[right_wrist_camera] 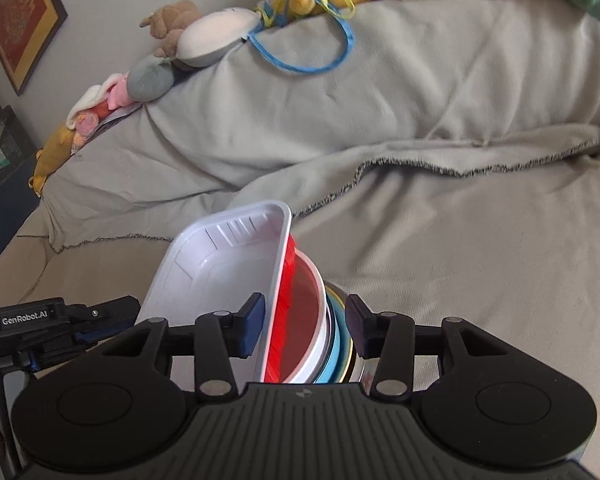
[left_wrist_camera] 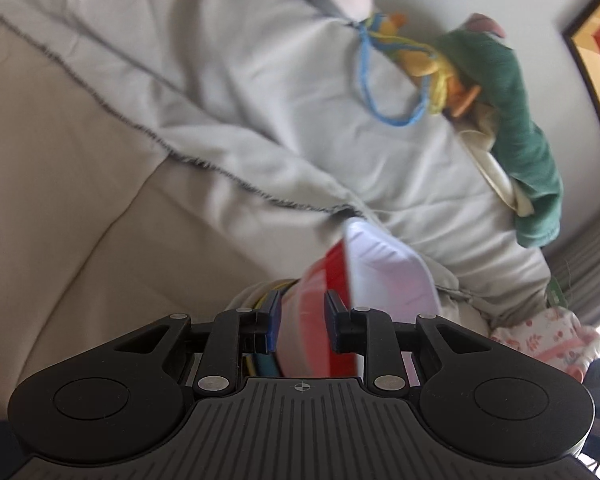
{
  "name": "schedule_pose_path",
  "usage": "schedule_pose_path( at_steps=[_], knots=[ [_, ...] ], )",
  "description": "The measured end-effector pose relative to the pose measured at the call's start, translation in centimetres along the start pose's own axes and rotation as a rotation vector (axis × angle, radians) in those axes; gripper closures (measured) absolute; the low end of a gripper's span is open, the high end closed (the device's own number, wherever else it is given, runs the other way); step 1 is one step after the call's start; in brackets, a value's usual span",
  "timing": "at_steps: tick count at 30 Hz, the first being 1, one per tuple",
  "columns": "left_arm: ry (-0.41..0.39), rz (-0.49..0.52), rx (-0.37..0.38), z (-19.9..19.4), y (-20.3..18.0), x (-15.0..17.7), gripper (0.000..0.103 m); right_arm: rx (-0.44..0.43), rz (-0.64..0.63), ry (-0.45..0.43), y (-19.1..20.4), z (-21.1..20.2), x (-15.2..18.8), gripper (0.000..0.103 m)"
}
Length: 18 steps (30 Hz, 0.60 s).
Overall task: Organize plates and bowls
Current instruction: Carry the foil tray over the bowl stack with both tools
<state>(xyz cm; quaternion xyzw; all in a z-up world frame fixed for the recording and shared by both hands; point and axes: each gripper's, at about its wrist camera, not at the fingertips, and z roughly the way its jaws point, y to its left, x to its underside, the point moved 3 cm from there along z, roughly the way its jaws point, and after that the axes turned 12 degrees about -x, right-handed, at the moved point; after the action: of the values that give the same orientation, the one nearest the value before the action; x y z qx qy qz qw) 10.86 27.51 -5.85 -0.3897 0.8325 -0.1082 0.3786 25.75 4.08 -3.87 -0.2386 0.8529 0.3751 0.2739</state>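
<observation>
A stack of dishes stands on edge between my two grippers over a sofa. In the right wrist view a white plastic tray (right_wrist_camera: pixel 220 264) leans on a red bowl (right_wrist_camera: pixel 304 320), then white, light blue (right_wrist_camera: pixel 334 344) and yellow-rimmed plates. My right gripper (right_wrist_camera: pixel 306 330) is shut on this stack, the pads pressing both sides. In the left wrist view my left gripper (left_wrist_camera: pixel 302 322) is shut on the red bowl (left_wrist_camera: pixel 320 304), with the white tray (left_wrist_camera: pixel 388 276) to the right of it. The left gripper's body also shows in the right wrist view (right_wrist_camera: pixel 52 324), at the left.
A beige sofa seat (right_wrist_camera: pixel 480 280) lies under a grey blanket (right_wrist_camera: pixel 300 120) with a frayed edge. Stuffed toys (right_wrist_camera: pixel 172 24), a blue cord (right_wrist_camera: pixel 304 66) and a green cloth (left_wrist_camera: pixel 516 120) lie along the sofa back. Framed pictures (right_wrist_camera: pixel 20 20) hang on the wall.
</observation>
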Motion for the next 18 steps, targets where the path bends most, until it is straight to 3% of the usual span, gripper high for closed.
schedule_pose_path(
  at_steps=[8, 18],
  knots=[
    [0.103, -0.074, 0.085, 2.3, 0.7, 0.5, 0.076, -0.070, 0.038, 0.065, 0.3, 2.0, 0.5, 0.051],
    [0.081, -0.082, 0.094, 2.2, 0.6, -0.4, 0.077, -0.044, 0.013, 0.059, 0.5, 2.6, -0.4, 0.051]
  ],
)
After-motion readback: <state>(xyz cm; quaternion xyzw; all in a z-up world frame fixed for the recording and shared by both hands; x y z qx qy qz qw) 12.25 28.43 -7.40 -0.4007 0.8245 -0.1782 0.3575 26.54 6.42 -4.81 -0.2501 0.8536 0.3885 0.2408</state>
